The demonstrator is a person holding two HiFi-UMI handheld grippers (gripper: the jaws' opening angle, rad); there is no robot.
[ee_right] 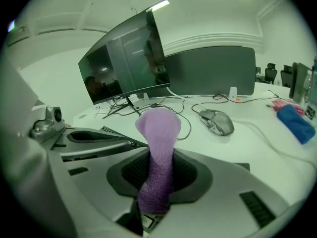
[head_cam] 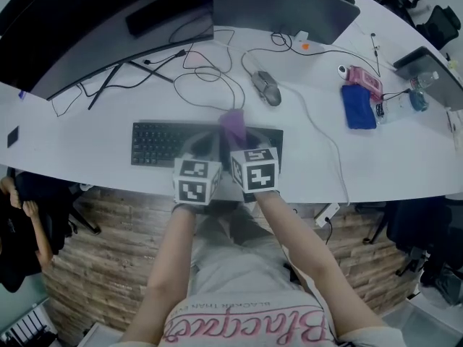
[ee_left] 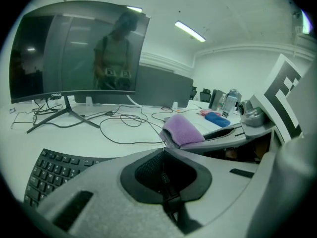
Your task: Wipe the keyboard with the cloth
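From the head view, your left tongs and right tongs sit close side by side over the middle of the black keyboard. The keyboard lies near the front edge of the white surface. The purple cloth sticks out past the tip of your right tongs, over the keyboard's far edge. You cannot tell from here whether it touches the keys. A grey mouse rests farther back, and a dark curved monitor stands at the back left.

In the left gripper view, your left tongs are pressed together with nothing between them. The keyboard's keys show low on the left. The right tongs lie just beside on the right, with the cloth folded over their tip.

In the right gripper view, your right tongs are clamped on the cloth. It rises from between them as a narrow upright strip with a rounded top. The mouse sits beyond on the right, well apart.
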